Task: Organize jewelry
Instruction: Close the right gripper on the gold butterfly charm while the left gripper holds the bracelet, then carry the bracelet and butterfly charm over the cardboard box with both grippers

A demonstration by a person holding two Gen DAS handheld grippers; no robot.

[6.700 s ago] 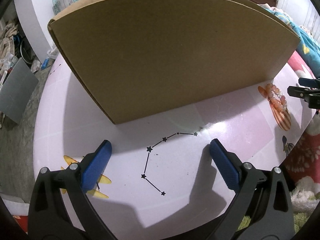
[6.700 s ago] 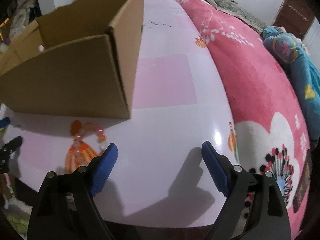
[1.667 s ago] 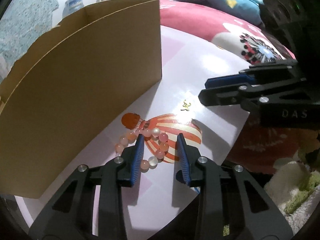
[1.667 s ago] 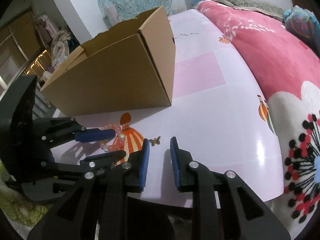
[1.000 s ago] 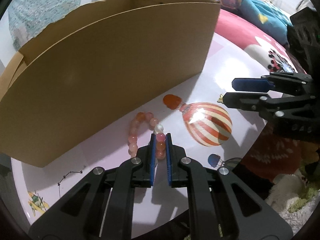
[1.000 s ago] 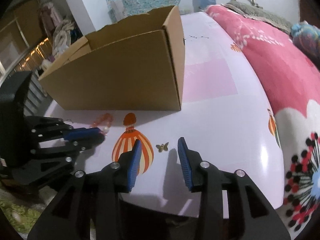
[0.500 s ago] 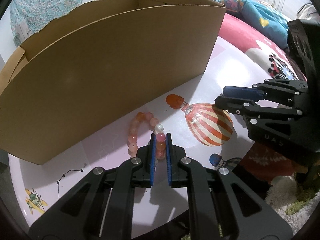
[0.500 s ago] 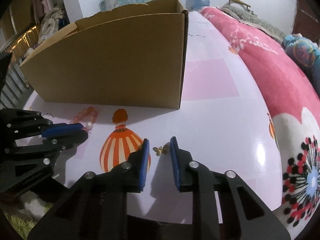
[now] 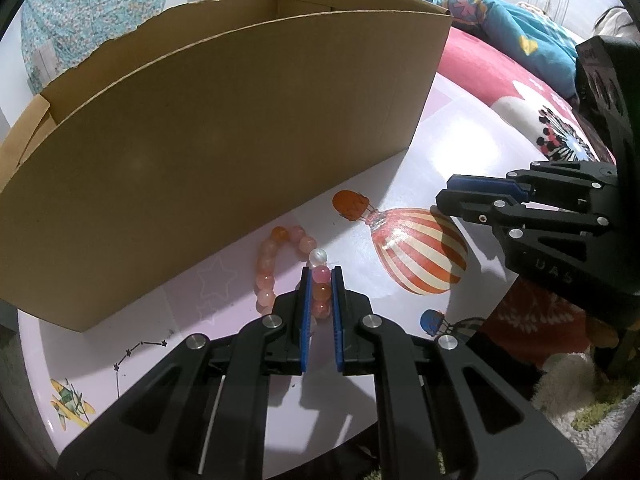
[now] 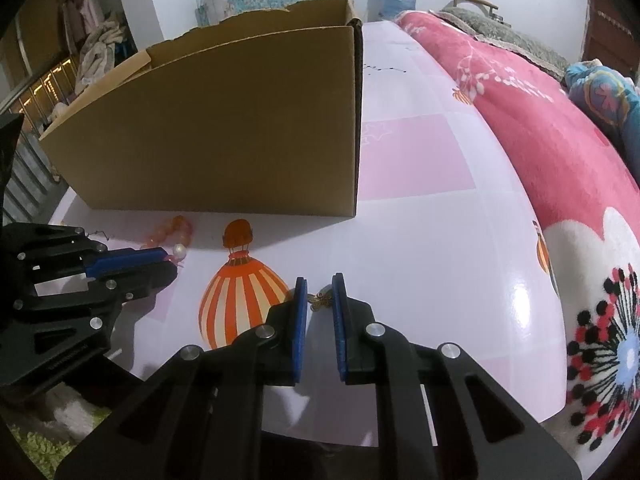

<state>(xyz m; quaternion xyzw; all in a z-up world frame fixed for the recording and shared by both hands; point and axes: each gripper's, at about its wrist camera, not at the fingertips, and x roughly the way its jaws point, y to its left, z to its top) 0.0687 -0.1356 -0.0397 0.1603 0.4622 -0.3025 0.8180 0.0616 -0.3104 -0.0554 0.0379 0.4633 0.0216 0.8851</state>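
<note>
A pink and orange bead bracelet [image 9: 276, 256] lies on the pink table beside an open cardboard box [image 9: 224, 128]. My left gripper [image 9: 320, 280] is shut on the near side of the bracelet; the rest of the loop rests on the table. It also shows in the right wrist view [image 10: 172, 236], with the left gripper [image 10: 160, 262] on it. A small gold butterfly charm [image 10: 321, 301] lies on the table between the blue pads of my right gripper [image 10: 319, 292], which is nearly closed around it. The right gripper [image 9: 452, 194] shows at the right of the left wrist view.
The box [image 10: 224, 136] stands just behind both grippers. The table [image 10: 420, 220] carries printed hot-air balloons [image 10: 240, 300]. A pink flowered blanket [image 10: 560, 168] lies along its right edge. The table's front edge is close below the grippers, with green carpet under it.
Over the last second my left gripper has stayed shut on the bracelet. My right gripper has come forward and narrowed its jaws around the butterfly charm.
</note>
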